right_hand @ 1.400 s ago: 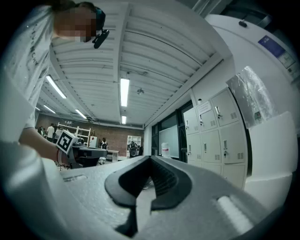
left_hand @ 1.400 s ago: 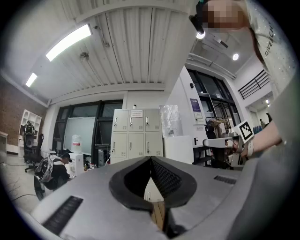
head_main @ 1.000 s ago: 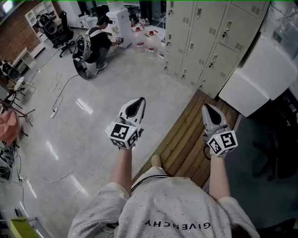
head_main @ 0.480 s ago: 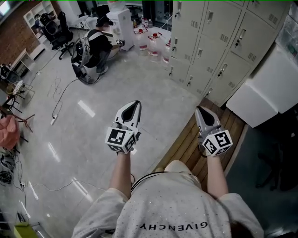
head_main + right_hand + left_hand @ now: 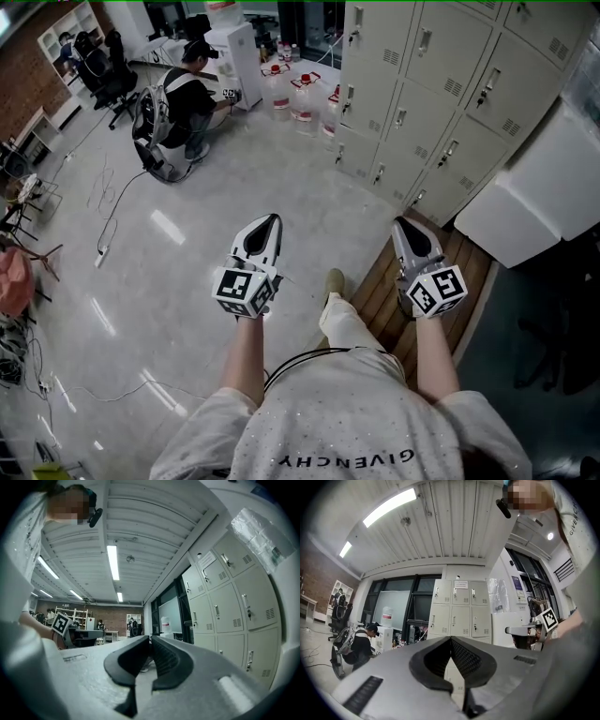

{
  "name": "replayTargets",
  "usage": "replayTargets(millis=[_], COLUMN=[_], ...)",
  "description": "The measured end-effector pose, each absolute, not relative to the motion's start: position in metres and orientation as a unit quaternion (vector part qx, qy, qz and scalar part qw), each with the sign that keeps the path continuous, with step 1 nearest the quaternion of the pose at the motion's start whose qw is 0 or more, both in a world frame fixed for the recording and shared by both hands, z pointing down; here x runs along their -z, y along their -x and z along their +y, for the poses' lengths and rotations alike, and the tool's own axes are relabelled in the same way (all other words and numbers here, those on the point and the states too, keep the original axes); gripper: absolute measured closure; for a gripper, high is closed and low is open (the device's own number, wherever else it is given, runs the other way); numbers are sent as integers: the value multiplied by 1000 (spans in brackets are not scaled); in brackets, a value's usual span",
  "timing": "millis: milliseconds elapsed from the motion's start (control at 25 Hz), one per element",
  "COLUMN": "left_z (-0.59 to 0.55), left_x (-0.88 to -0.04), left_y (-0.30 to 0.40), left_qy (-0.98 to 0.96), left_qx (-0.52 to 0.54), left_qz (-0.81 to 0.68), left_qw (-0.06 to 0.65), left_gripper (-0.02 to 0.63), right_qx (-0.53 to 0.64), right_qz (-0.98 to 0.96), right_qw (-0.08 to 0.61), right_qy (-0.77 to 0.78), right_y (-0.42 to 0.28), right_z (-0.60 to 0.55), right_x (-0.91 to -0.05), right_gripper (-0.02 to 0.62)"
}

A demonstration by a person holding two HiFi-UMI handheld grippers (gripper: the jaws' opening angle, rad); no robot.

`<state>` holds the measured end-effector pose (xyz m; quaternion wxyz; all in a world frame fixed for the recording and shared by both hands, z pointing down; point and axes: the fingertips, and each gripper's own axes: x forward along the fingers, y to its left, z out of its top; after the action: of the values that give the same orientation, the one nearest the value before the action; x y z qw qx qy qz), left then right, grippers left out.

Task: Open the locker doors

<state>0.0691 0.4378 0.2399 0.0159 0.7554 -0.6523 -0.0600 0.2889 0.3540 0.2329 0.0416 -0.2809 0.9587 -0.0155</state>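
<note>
The beige lockers [image 5: 427, 103] stand at the upper right of the head view, all their doors closed, each with a small handle. They also show straight ahead in the left gripper view as lockers [image 5: 461, 613], and along the right side of the right gripper view as lockers [image 5: 225, 597]. My left gripper [image 5: 272, 221] is held out level over the grey floor, its jaws shut and empty [image 5: 450, 638]. My right gripper [image 5: 403, 225] is level beside it, over the edge of a wooden platform, also shut on nothing [image 5: 151, 637]. Both are well short of the lockers.
A slatted wooden platform [image 5: 464, 267] lies before the lockers. A big white box [image 5: 530, 202] stands at the right. A person [image 5: 178, 98] crouches at the far left beside a water dispenser [image 5: 234, 47] and water jugs [image 5: 292, 89]. Cables [image 5: 103, 211] trail over the floor.
Both grippers have travelled forward together, and the lockers now sit larger and nearer in the head view. My foot has stepped out onto the grey floor. The jaws stay closed.
</note>
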Motion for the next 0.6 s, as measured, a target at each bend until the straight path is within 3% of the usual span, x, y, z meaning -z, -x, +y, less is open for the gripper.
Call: replayTargets(millis=[280, 600], left_z=[357, 169], left_x=[-257, -311], left_y=[-31, 23], left_qy=[-759, -762], left_qx=[55, 82], left_qz=[-649, -642], left_qw=[8, 1], left_gripper=[607, 607], right_qx=[18, -2], right_qz=[960, 956], right_qw=[55, 69], right_qy=[275, 285], right_y=[-248, -193], right_z=[271, 93], right_x=[-255, -309], right_gripper=[583, 580])
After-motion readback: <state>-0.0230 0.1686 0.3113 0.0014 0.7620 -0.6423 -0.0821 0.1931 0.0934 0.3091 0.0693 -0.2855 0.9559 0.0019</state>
